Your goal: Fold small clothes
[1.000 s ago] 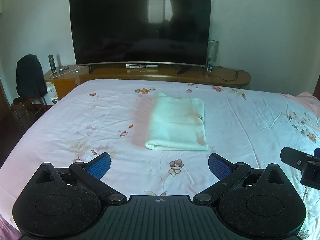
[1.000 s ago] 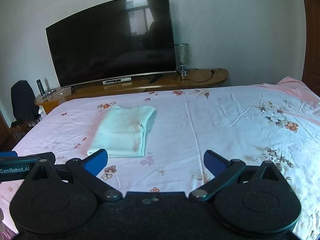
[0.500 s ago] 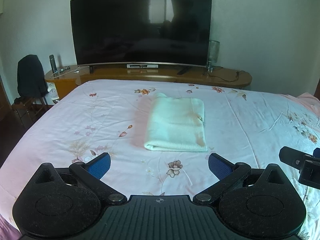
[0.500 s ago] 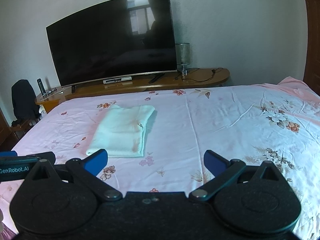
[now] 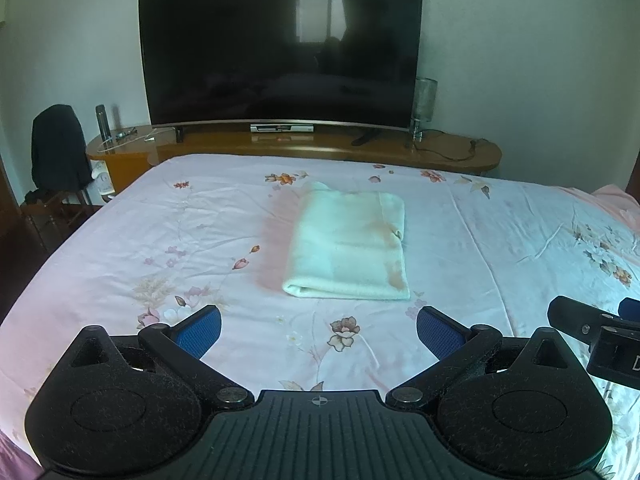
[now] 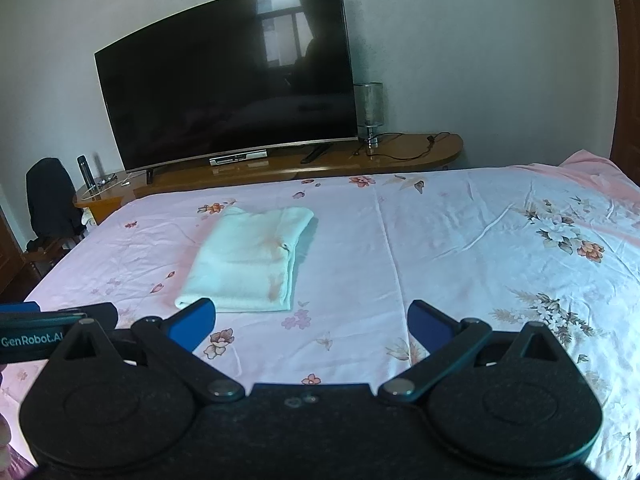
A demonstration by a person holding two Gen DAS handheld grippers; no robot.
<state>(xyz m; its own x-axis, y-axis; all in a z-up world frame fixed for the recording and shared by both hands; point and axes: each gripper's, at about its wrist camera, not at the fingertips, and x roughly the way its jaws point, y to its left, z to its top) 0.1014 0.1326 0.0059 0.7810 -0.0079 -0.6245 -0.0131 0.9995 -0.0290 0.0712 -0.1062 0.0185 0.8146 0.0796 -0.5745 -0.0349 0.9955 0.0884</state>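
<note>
A pale mint garment (image 5: 348,246) lies folded into a neat rectangle on the flowered pink bedsheet (image 5: 160,240); in the right wrist view the folded garment (image 6: 246,262) sits left of centre. My left gripper (image 5: 318,330) hovers open over the sheet just short of the fold's near edge, nothing between its blue pads. My right gripper (image 6: 312,326) is also open and empty, with the garment's near right corner just past its left pad. Each gripper shows at the edge of the other's view.
A large dark television (image 5: 280,56) stands on a curved wooden console (image 5: 304,150) beyond the bed's far edge, with a lamp (image 5: 424,108) at its right. A chair with a dark garment (image 5: 58,148) stands at the left. Bare sheet spreads to the right (image 6: 500,248).
Both views have shifted only slightly; the garment sits a touch higher in the frames, as if both grippers drew back a little. The grippers stay open.
</note>
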